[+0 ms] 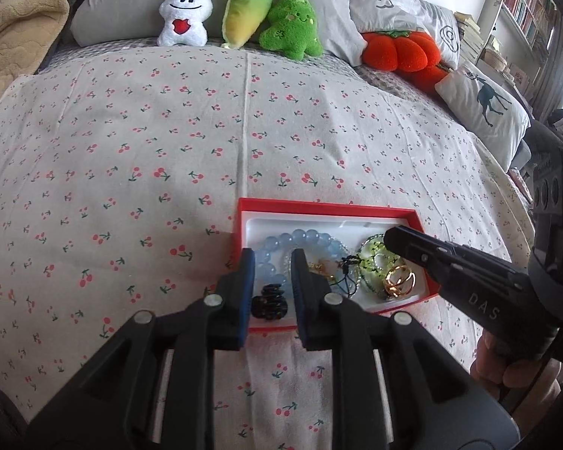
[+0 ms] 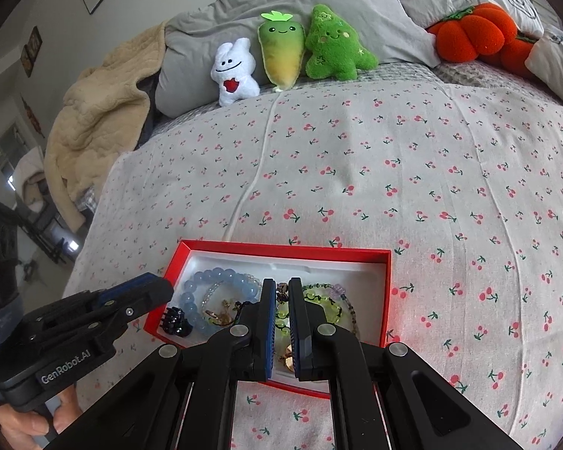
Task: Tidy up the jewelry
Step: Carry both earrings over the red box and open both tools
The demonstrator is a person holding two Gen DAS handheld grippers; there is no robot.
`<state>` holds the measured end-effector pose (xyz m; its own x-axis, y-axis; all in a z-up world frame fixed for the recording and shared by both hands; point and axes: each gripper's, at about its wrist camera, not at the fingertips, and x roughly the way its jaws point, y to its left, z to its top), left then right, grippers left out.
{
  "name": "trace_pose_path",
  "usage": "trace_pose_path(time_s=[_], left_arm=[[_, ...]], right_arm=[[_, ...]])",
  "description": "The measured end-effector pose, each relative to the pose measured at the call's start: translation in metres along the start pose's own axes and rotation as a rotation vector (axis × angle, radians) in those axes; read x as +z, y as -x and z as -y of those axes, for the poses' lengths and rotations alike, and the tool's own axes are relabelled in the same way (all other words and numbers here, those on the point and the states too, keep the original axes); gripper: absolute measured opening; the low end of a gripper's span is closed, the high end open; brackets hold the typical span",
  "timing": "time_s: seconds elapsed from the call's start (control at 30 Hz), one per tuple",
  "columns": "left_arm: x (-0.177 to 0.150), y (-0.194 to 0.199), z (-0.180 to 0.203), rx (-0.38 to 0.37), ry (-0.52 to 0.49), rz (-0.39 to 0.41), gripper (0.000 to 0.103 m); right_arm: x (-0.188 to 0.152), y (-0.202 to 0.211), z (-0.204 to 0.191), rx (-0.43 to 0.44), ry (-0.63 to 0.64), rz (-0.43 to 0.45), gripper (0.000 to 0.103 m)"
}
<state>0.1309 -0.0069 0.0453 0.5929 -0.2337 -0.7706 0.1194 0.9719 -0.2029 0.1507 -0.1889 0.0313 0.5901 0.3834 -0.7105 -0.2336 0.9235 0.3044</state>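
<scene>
Left tool [image 1: 272, 262]: jaws a little apart, nothing between the pads, hovering over the left end of the red box [image 1: 319, 206], tips straddling the blue bead bracelet [image 1: 300, 240]; likely lining up to pick it. No earlier view, so only the gap itself noted. Right tool [image 2: 281, 300]: jaws near together with a narrow slit, clamped on nothing visible, poised over the middle of the box above the green bead bracelet [image 2: 319, 300]; probably steadying or waiting its turn.

Jewelry all piled inside the box's white tray: blue bracelet at left, black hair claw [image 1: 268, 302] in the near-left corner, green bracelet and gold ring [image 1: 398, 281] at right, tangled dark cord between. Tangle suggests sorting not yet done.

Box on the cherry-print bed cover [image 1: 131, 150], near edge, within reach of both hands. Plush toys [image 1: 251, 15] and pillows lined up at the far end, well apart.
</scene>
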Motion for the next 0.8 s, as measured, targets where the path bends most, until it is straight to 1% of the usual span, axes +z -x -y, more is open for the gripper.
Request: trace_pose_path(time_s=[0.13,0.23,0.27,0.37,0.53,0.6,0.7,0.77,0.8], left_arm=[[-0.004,0.003,-0.014,0.056,-0.003,-0.015,0.021],[-0.005,0.002,-0.022,0.064,0.016,-0.030,0.021],[-0.006,0.002,-0.023,0.066,0.021,-0.034,0.021],[-0.009,0.003,-0.023,0.070,0.019,-0.044,0.023],[-0.015,0.006,-0.018,0.091,0.000,-0.052,0.051],[-0.017,0.010,-0.018,0.096,0.005,-0.054,0.057],[-0.023,0.014,-0.020,0.091,0.030,-0.064,0.070],[-0.028,0.017,-0.020,0.100,0.045,-0.070,0.076],[-0.031,0.018,-0.020,0.109,0.048,-0.073,0.081]], right_arm=[[0.002,-0.014,-0.004,0.040,0.001,-0.038,0.008],[0.004,-0.019,-0.006,0.071,-0.040,-0.044,0.008],[0.005,-0.020,-0.007,0.074,-0.045,-0.044,0.011],[0.005,-0.017,-0.013,0.055,-0.023,-0.042,0.011],[0.000,-0.001,-0.013,0.024,-0.009,-0.039,0.012],[-0.003,0.008,-0.012,0.014,-0.003,-0.033,0.012],[-0.010,0.023,-0.011,-0.014,0.011,-0.023,0.013],[-0.016,0.031,-0.010,-0.040,0.024,-0.018,0.016],[-0.019,0.034,-0.009,-0.051,0.026,-0.020,0.017]])
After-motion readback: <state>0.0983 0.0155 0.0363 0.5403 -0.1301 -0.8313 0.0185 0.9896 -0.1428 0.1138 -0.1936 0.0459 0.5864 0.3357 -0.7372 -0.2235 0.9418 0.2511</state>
